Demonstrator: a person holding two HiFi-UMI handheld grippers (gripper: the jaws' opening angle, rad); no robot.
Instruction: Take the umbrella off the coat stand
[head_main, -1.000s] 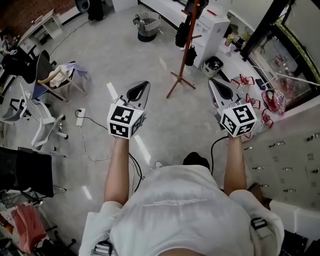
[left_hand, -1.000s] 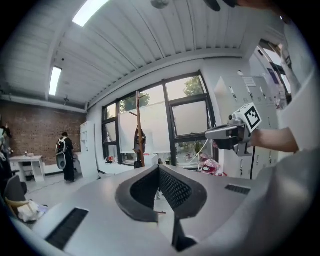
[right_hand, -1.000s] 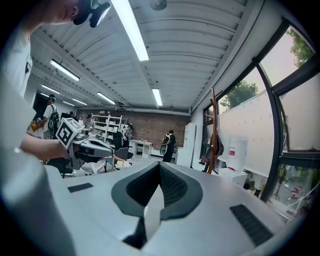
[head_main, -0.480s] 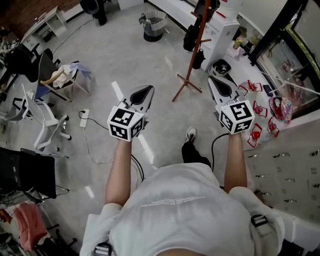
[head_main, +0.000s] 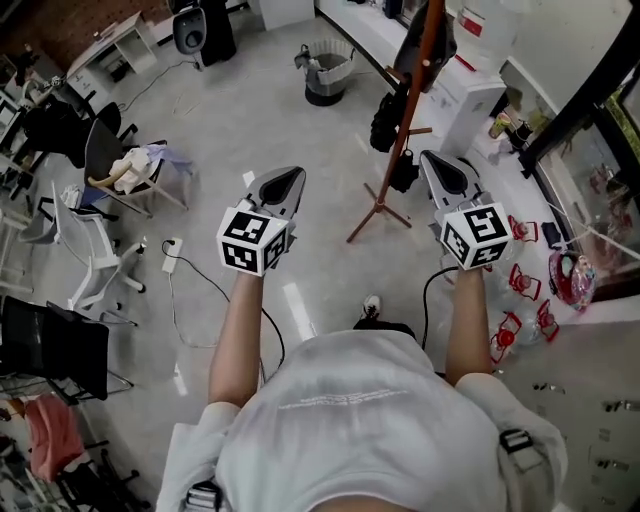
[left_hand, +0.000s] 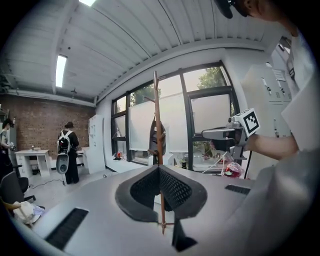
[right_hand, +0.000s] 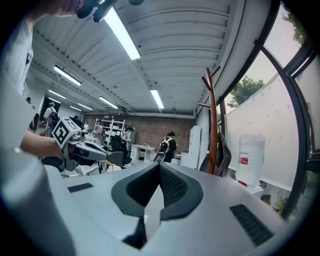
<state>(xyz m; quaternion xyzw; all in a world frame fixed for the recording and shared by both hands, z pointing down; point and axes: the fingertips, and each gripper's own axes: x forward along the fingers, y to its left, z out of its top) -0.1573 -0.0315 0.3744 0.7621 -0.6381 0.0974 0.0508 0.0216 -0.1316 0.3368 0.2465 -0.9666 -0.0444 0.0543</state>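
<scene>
A red-brown coat stand (head_main: 411, 118) rises from the floor just ahead, between my two grippers and nearer the right one. Dark things hang on it: a coat at the top (head_main: 421, 40), a black bag (head_main: 384, 118), and a small dark folded piece that looks like the umbrella (head_main: 404, 172). My left gripper (head_main: 283, 182) is shut and empty, left of the stand's foot. The right gripper (head_main: 443, 168) is also shut and empty, beside the pole. The left gripper view has the pole (left_hand: 157, 115) straight ahead past its jaws (left_hand: 159, 167). In the right gripper view the stand (right_hand: 212, 125) rises right of the jaws (right_hand: 160, 166).
A white cabinet (head_main: 472, 98) and a big water bottle (right_hand: 248, 160) stand behind the stand. A grey bin (head_main: 328, 74) sits beyond it. Chairs (head_main: 118, 160) and a cable with power strip (head_main: 170, 248) lie to the left, red items (head_main: 518, 290) to the right. A person with a backpack (left_hand: 65, 150) stands far off.
The person has walked forward: the coat stand is nearer and lower in the head view, now level with the grippers. Both grippers stay shut and empty.
</scene>
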